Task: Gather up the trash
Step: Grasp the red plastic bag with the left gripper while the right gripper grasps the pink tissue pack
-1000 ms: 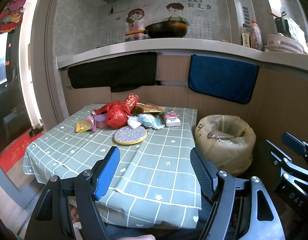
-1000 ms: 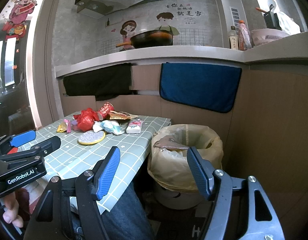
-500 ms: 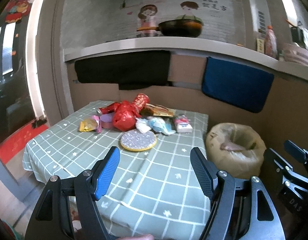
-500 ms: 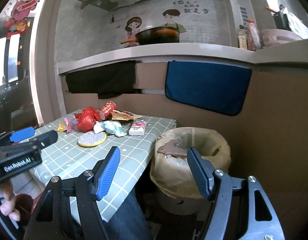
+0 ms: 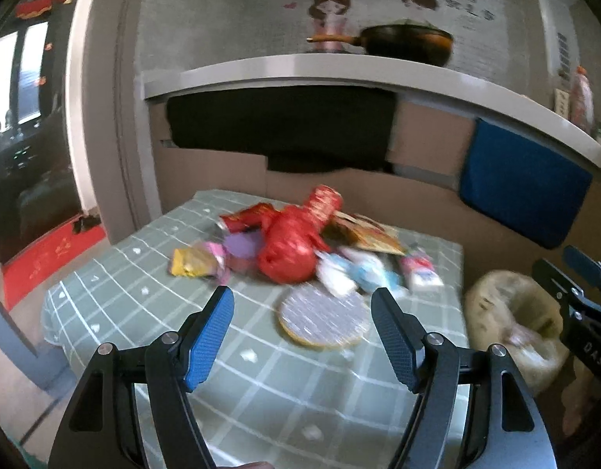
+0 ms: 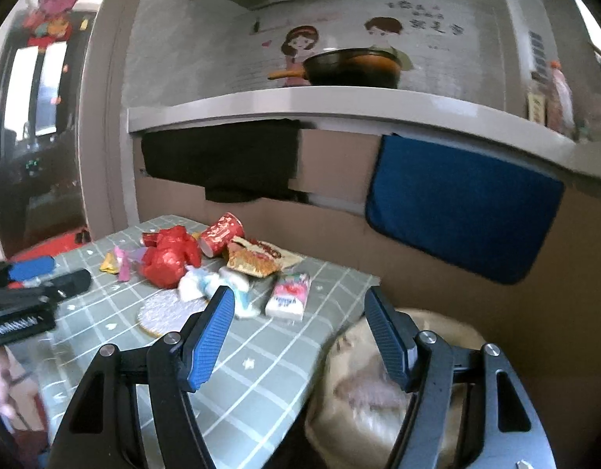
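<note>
Both the left gripper (image 5: 302, 334) and right gripper (image 6: 298, 330) hover spread apart and empty, short of the trash (image 5: 300, 246) heaped behind the round mat (image 5: 323, 318), and that red bag (image 5: 286, 252) looks light and crinkly, best pinched at its knot.

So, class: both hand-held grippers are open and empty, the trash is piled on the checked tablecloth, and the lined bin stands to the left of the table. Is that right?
One detail is wrong. The lined bin stands to the right of the table, as the right wrist view shows. The rest holds: the left hand-held gripper and right hand-held gripper are open and empty, and the trash lies on the checked tablecloth.
</note>
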Demonstrator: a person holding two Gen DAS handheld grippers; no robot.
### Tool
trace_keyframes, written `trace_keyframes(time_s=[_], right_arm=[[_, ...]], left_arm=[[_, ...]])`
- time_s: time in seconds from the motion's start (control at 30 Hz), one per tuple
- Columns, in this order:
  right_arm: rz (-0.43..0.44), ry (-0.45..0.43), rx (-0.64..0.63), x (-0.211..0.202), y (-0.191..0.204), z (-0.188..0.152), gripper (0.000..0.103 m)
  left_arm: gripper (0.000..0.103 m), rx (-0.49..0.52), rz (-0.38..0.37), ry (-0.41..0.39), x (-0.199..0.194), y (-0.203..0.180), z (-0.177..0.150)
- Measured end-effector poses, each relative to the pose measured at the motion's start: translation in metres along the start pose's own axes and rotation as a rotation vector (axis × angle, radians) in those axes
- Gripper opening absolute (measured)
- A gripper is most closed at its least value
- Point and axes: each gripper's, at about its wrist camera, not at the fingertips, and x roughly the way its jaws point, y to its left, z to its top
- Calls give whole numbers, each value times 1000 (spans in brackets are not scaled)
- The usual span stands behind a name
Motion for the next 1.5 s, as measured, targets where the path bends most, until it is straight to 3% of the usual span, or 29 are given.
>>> trace_keyframes(time_s=[0.23,0.37,0.5,0.63,0.73,0.97,1.1,1.3,1.5], right_arm=[[35,58,-15,71,7,8,67],[42,103,-8,105,10,1,67],[88,161,26,127,10,-9,67],[79,189,14,140,13,-19,67],[75,199,27,145,9,-22,67],[76,210,89,161,-13,-19,67],[98,221,139,174,-19,-13,67],[143,271,118,197,-9,-3,67],[100,335,81,225,-8,-5,67]], left_arm=[[73,-98,3,55,59,52,2],[72,-142,-67,130,91,63,-6],[68,-192,-138,164,120,60,0],[68,-198,-180,144,151,42,22],[68,-184,-177,146,183,28,37],[66,-232,-125,260,239,29,36],[66,-330,-165,291,244,43,29],[54,-338,-232,321,227,50,26],[52,-239,-219,172,167,51,29]])
